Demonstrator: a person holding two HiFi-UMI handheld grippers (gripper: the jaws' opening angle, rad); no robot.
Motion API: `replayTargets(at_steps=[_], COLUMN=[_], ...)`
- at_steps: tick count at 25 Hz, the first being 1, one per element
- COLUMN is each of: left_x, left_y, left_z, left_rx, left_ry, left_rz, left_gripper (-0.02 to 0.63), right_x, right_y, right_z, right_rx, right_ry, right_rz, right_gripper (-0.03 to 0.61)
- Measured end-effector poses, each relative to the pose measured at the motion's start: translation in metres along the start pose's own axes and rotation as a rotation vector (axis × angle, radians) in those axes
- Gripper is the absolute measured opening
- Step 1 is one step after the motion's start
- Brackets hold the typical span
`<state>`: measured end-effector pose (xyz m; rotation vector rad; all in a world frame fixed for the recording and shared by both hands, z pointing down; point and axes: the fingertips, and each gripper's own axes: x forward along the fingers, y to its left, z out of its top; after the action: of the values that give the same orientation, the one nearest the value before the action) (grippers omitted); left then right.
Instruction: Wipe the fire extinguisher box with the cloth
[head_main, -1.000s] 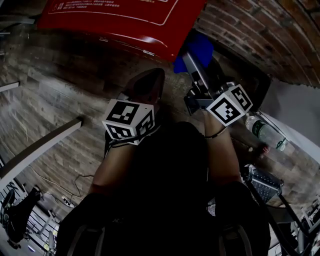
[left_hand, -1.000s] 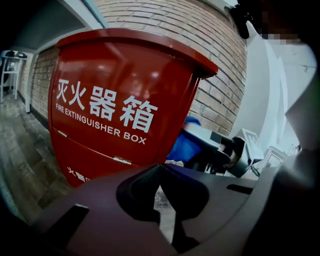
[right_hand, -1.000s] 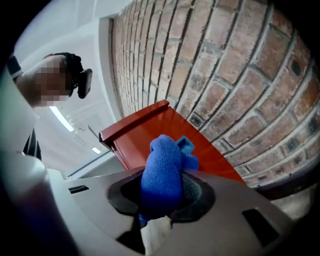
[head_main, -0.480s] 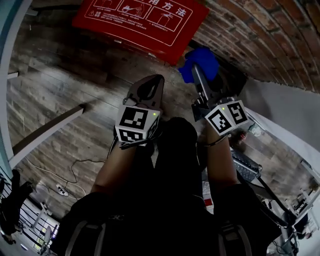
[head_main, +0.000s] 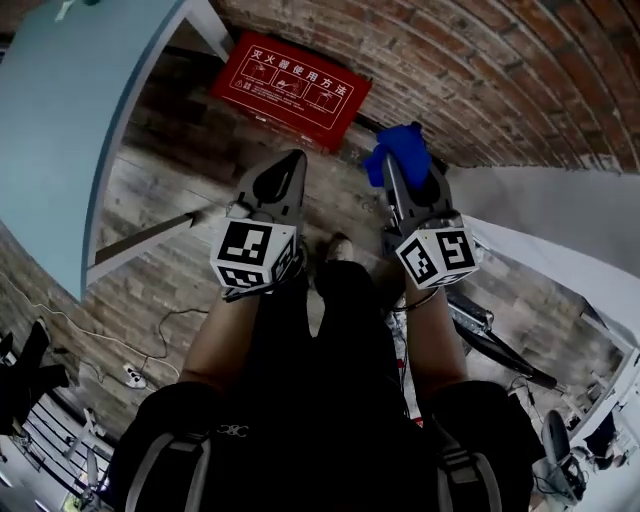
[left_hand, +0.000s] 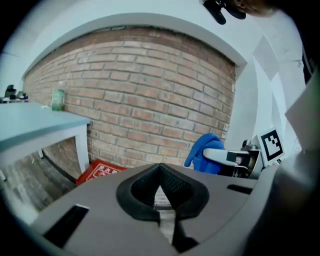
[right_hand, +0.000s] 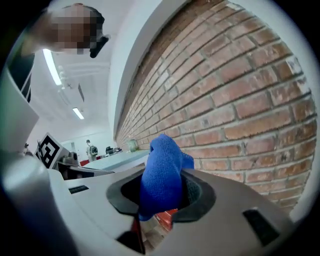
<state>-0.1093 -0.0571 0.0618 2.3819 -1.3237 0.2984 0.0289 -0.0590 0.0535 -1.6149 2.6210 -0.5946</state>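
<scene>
Brick wall (head_main: 500, 60) meets plank floor (head_main: 170, 180) (pale table (head_main: 60, 130) left).

Right gripper (right_hand: 163, 192): fingers (right_hand: 192, 193) closed on a blue cloth (right_hand: 161, 165), which bunches upward above them. Brick wall (right_hand: 240, 100) fills the right side, close beyond the cloth. A sliver of red box (right_hand: 166, 216) shows below the cloth, between the fingers. Pale surface (right_hand: 117, 161) recedes at left along the wall.

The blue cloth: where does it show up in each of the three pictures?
Head view: upper middle, the blue cloth bunched at the tip of the right gripper.
Left gripper view: right of centre, the cloth sticks out of the other gripper.
Right gripper view: centre, the cloth clamped between the fingers.
Shared landmark: the brick wall.
</scene>
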Motion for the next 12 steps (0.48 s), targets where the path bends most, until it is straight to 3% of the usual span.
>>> replayTargets(at_steps=[6,12], left_x=[-0.052,-0.106], left_y=[-0.029,-0.058], left_z=[0.116,0.162], left_rx=[0.063,0.118], left_ry=[-0.062,-0.074], left_rz=[-0.023,-0.050], left_gripper=[0.008,0.008], right_x=[-0.037,-0.072], right_y=[0.045,0.091], right_z=[0.113,0.174], right_rx=[-0.072,-0.107], right_ry=[-0.074,-0.112], right_rz=[-0.069,-0.078], right_gripper=[0.126,0.126])
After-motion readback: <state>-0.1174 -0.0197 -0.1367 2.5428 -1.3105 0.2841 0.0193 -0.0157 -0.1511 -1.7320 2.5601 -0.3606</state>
